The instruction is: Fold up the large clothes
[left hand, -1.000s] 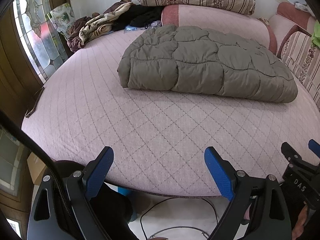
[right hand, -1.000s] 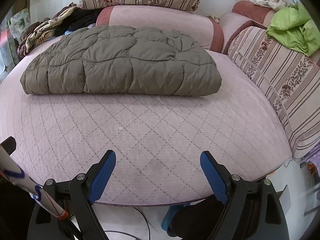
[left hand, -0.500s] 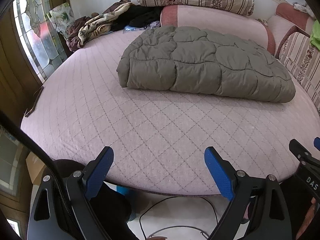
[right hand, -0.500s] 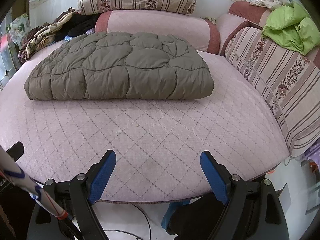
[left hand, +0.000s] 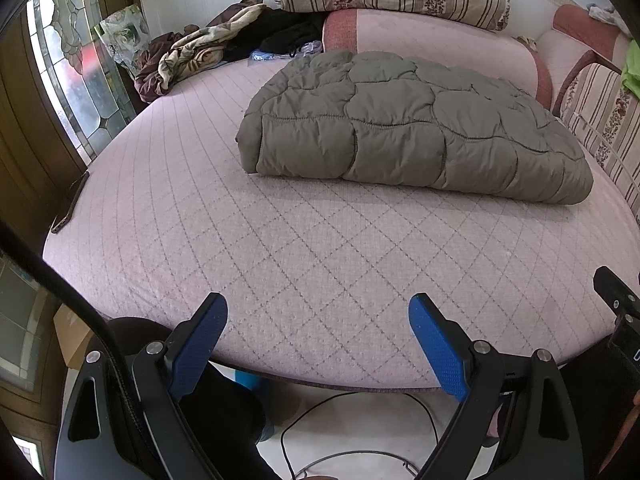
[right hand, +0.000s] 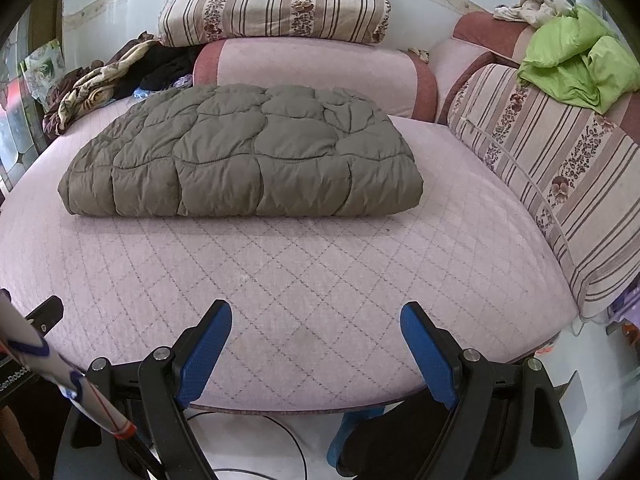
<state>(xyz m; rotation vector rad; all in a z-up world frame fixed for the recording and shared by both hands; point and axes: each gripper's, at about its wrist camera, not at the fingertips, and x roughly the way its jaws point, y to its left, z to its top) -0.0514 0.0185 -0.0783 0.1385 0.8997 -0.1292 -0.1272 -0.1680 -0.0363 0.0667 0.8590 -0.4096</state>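
Both tongs have drawn back from the folded jacket [right hand: 244, 152], spread empty.

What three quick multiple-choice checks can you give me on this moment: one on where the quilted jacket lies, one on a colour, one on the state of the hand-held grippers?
1. Where does the quilted jacket lie?
A. On the floor
B. On the pink bed, toward the bolsters
C. Draped over the striped cushion

2. What colour is the garment on the sofa back at the right?
A. Bright green
B. Navy
C. Orange

3. What state are the left hand-held gripper and the right hand-held gripper in?
A. Both shut on the jacket
B. One open, one shut
C. Both open, holding nothing

Answers: 1 B, the folded grey-olive bundle rests on the quilted bed surface, in front of the bolsters. 2 A, the crumpled cloth is lime green. 3 C, in each wrist view the blue fingers stand wide apart at the near bed edge, clear of the jacket.
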